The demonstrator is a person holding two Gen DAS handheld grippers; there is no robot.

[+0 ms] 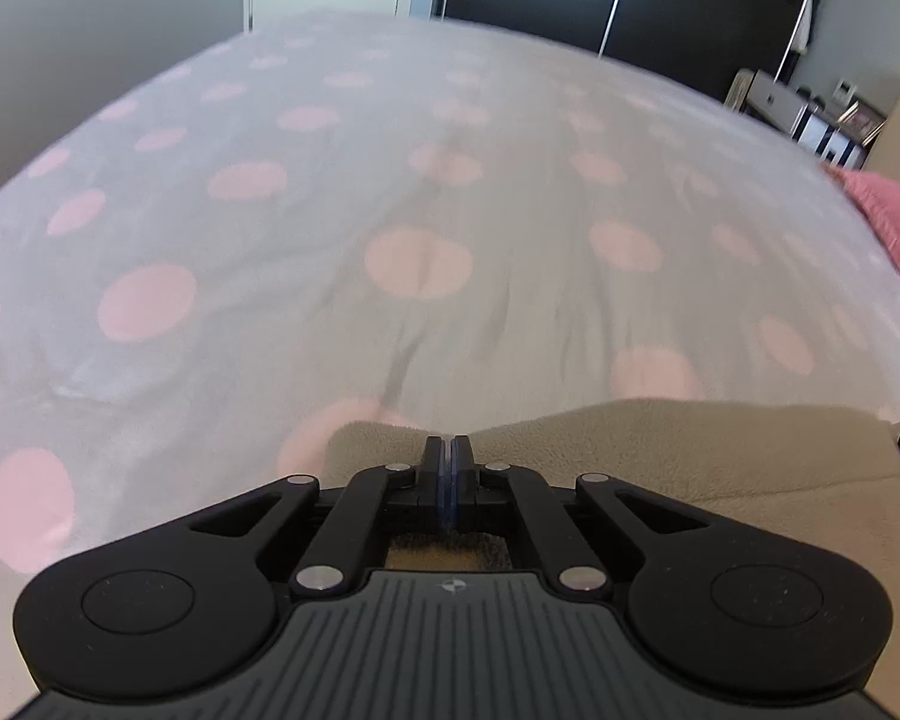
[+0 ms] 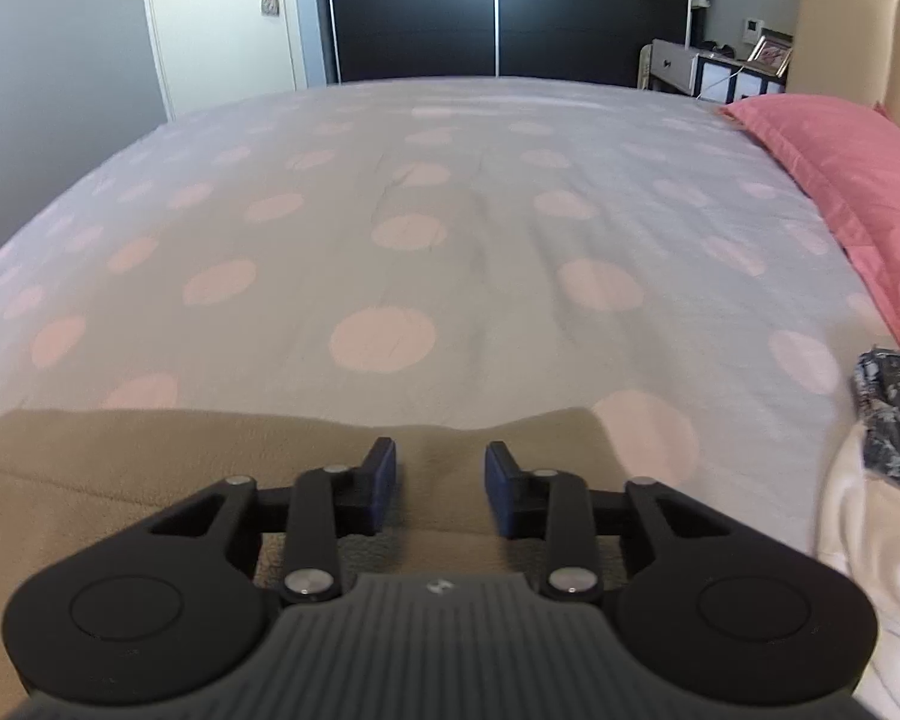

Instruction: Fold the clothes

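The beige garment (image 2: 150, 468) lay flat on the spotted bed (image 2: 390, 210). The left claw (image 1: 449, 450) was pinched together, seemingly on its far edge, to carry a fold; the right claw (image 2: 441, 468) stood apart above it, gripping nothing.

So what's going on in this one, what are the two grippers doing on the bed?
A person is folding a beige fleece garment on a bed with a grey, pink-dotted cover. The left hand-held gripper is shut at the garment's far edge, though whether it pinches fabric cannot be told. The right hand-held gripper is open over the same edge, gripping nothing. More clothes wait at the right, near a pink pillow.
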